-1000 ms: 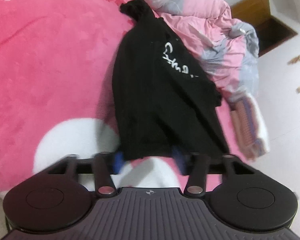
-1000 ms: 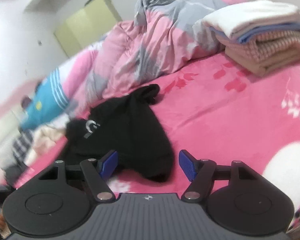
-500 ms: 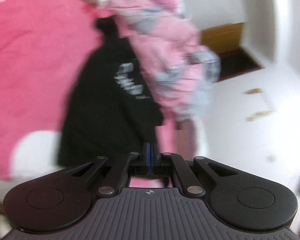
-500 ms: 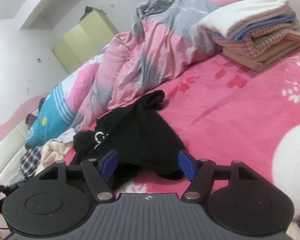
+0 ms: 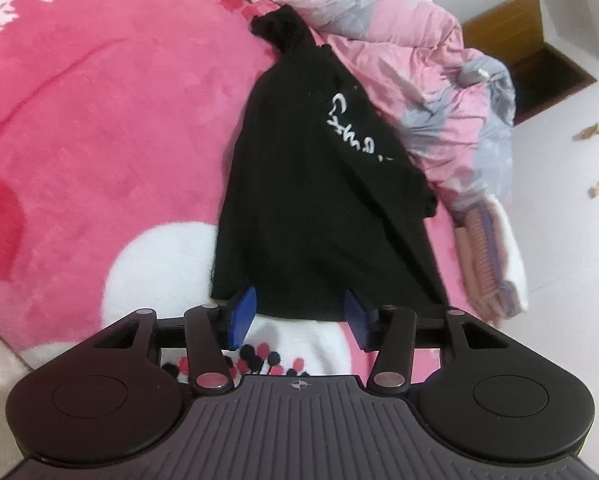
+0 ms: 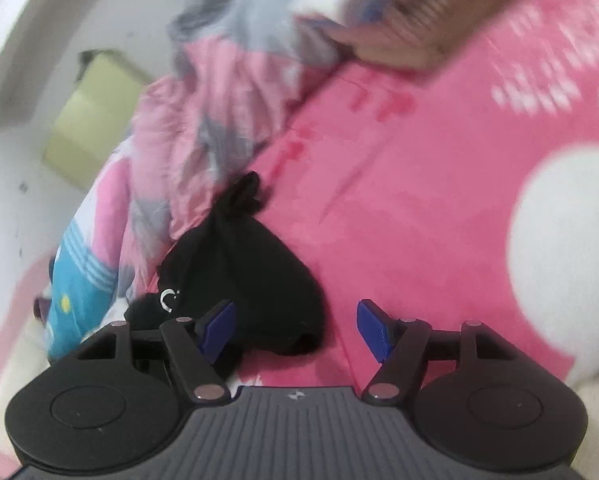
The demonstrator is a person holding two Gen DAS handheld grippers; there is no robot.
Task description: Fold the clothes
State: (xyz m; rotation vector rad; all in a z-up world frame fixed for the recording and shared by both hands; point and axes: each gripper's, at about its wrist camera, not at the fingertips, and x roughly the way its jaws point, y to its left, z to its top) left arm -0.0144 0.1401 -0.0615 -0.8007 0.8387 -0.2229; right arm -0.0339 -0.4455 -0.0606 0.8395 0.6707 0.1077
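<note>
1. A black garment [image 5: 311, 200] lies on the pink bedspread [image 5: 111, 128], in the left wrist view stretching from the gripper towards 12 o'clock.
2. Its long axis runs from a wide hem at 6 o'clock up to a narrow bunched end near 12 o'clock, which touches the crumpled pink-and-grey quilt [image 5: 431, 92].
3. White lettering [image 5: 357, 130] runs down the garment's 3 o'clock side, roughly along that axis.
4. The left gripper [image 5: 299, 316] sits at the hem; its jaws are opening, blue pads either side of the hem edge and not pressing on it.
5. The right gripper [image 6: 295, 330] has its jaws wide apart, clamped on nothing; a rounded black corner of the garment [image 6: 243, 276] sits between them, nearer the 9 o'clock pad.
6. In that blurred view the garment tapers towards 11 o'clock.
7. A stack of folded laundry [image 6: 411, 12] rests at 1 o'clock.
</note>
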